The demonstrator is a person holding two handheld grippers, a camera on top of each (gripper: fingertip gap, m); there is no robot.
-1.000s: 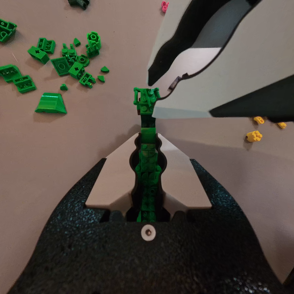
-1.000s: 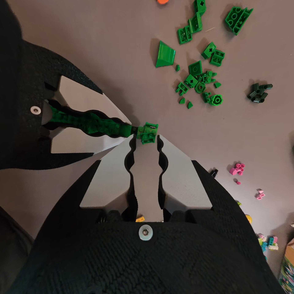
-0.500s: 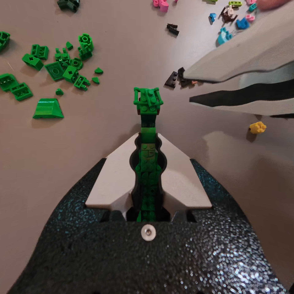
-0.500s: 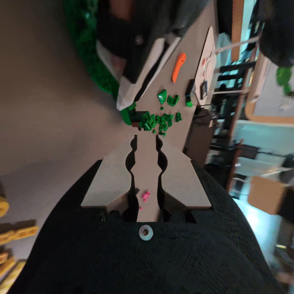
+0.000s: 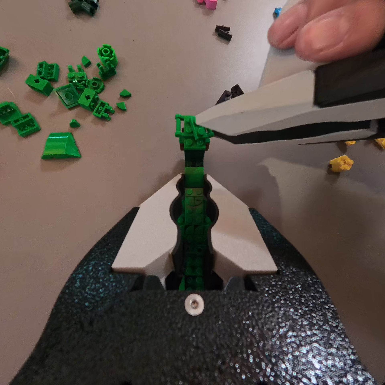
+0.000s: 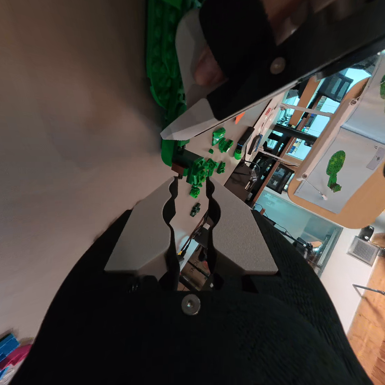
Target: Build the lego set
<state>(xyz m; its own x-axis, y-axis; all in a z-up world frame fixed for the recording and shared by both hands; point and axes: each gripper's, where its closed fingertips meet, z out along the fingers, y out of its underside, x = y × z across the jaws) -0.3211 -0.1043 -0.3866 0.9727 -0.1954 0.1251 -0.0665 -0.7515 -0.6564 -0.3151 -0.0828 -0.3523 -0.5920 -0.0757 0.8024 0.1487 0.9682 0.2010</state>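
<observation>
Left tool [image 5: 193, 181] clamping green build [image 5: 193, 218] (loose bricks [image 5: 68, 91] nearby)

Beyond the far edge of my beige table [image 6: 62, 104], the room tilts sideways: a wooden floor [image 6: 370, 308] with a white vent grille [image 6: 363, 251] set low in the wall just beside it. Above the grille sits a wood-framed board [image 6: 333, 166], and dark shelving [image 6: 302, 125] stands against bright bluish windows [image 6: 325, 112] near the board.
</observation>
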